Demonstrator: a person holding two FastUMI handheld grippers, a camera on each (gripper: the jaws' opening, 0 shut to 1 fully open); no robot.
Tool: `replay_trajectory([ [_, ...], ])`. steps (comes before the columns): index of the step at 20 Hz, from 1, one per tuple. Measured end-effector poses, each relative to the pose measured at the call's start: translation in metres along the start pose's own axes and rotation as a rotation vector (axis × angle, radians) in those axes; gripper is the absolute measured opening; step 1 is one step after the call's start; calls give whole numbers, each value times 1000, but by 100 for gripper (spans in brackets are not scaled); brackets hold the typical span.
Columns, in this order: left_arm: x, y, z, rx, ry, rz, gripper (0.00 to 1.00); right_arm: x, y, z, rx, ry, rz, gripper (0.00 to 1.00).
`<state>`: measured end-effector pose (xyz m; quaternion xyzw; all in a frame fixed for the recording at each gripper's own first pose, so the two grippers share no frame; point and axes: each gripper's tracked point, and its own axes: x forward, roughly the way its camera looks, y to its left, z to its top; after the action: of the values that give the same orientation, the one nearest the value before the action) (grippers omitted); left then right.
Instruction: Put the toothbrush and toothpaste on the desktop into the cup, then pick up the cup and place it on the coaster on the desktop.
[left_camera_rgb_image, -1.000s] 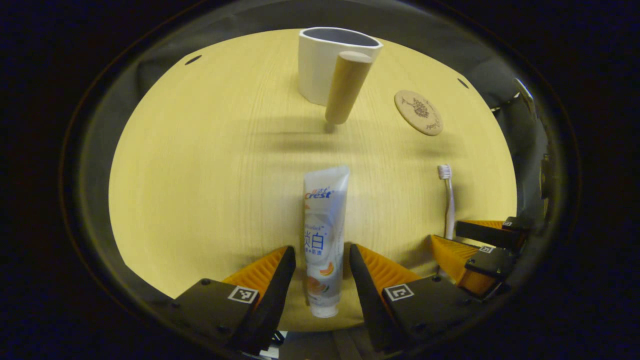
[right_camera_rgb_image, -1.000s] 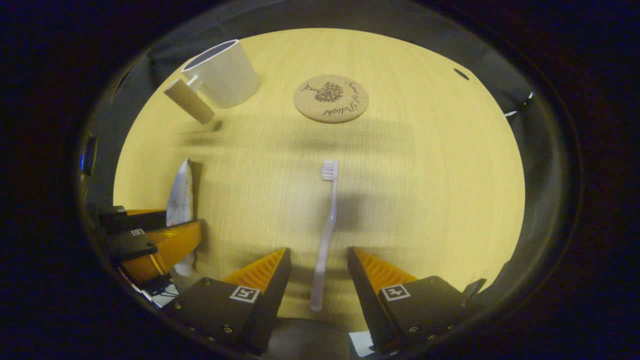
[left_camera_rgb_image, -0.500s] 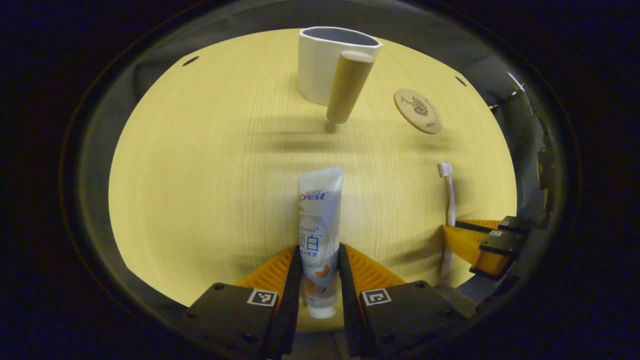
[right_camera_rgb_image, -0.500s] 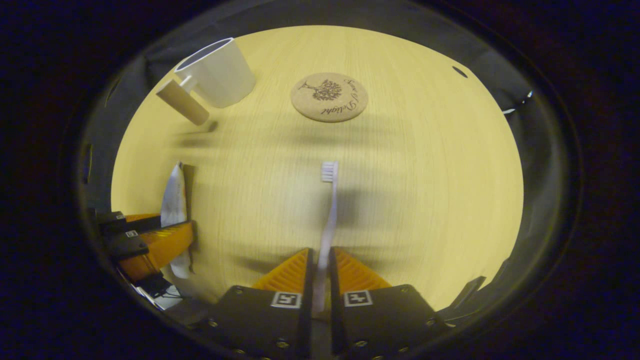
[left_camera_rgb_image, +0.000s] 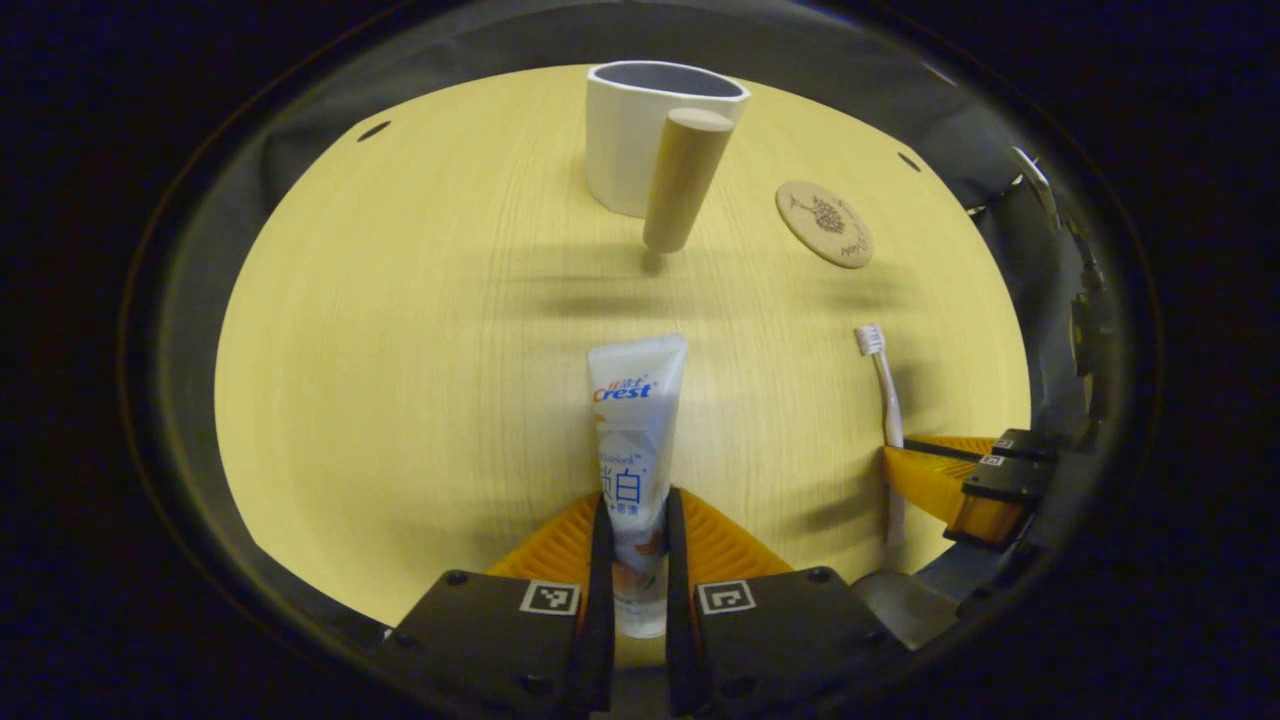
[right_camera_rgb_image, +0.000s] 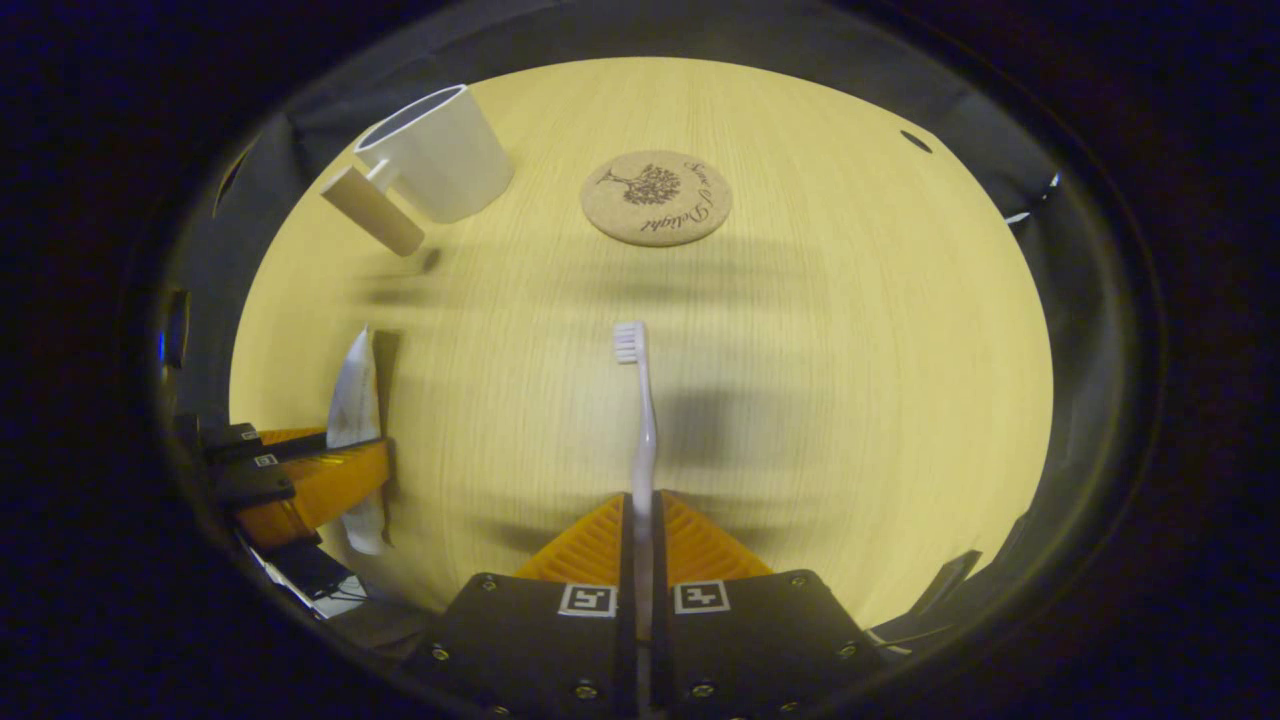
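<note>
At the near edge of the desktop (left_camera_rgb_image: 400, 330) we're gripping both items. The left gripper (left_camera_rgb_image: 632, 560) is closed down to the tube's width on the cap end of the toothpaste (left_camera_rgb_image: 633, 440), crimped end pointing far. The right gripper (right_camera_rgb_image: 640, 540) is almost fully closed on the toothbrush (right_camera_rgb_image: 640, 420) at the lower handle, bristle head pointing far.

Risks, as we're judging them:
- The toothpaste tube is soft, so it may be sagging or pivoting between the fingers and catching the cup rim.
- The toothbrush handle is thin and slick and held low, so it could be swinging on the lift.
- The two grippers are working just beside each other, so there is a clash risk on the way to the cup.

The white cup (left_camera_rgb_image: 640, 130) is standing upright at the far side, its wooden peg handle (left_camera_rgb_image: 680, 180) facing near. The round cork coaster (right_camera_rgb_image: 655, 197) is lying flat to its right, bare and apart from the cup.
</note>
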<state>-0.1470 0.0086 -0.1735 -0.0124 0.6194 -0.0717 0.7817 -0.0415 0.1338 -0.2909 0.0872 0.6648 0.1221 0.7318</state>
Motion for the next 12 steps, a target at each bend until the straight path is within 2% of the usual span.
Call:
replay_trajectory([
  [1, 2, -2, 2, 1, -11, -7, 28, 1, 0, -1, -7, -5, 1, 6],
  [2, 2, -1, 1, 10, -19, -12, 24, -1, 0, 0, -17, -13, 3, 6],
  [5, 2, -2, 4, 2, -50, -16, 24, -1, 0, 3, -38, -70, 22, 6],
  [12, -6, 2, 25, -45, -199, -12, 24, -17, 7, 6, -5, -186, 117, 4],
])
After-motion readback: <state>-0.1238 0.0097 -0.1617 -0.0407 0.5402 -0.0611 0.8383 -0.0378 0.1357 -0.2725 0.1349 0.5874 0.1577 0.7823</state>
